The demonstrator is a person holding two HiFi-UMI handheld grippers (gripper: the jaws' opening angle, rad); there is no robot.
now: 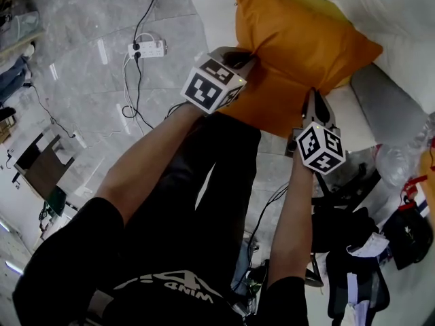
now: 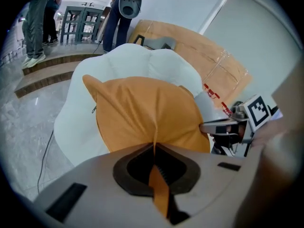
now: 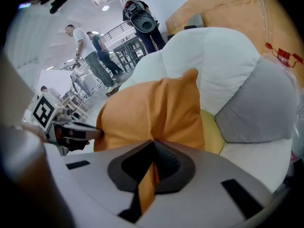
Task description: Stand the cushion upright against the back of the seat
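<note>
Presently the orange cushion [image 1: 299, 53], lying over the front edge of the white seat [image 1: 211, 5], is being pinched by its near hem in the tightly closed jaws of the left gripper [image 1: 242, 61] and right gripper [image 1: 314, 99], likely so it can be raised against the backrest [image 2: 142, 61]

The person wears a black short-sleeved shirt [image 1: 81, 263] with pale lettering [image 1: 166, 282] across the chest, and black trousers [image 1: 204, 182]. The left tongs [image 1: 246, 61] and right tongs [image 1: 314, 99] have pale grey shells around dark ribbed pads [image 2: 172, 170]. Each carries a white cube [image 1: 212, 83] printed with black square markers.
</note>
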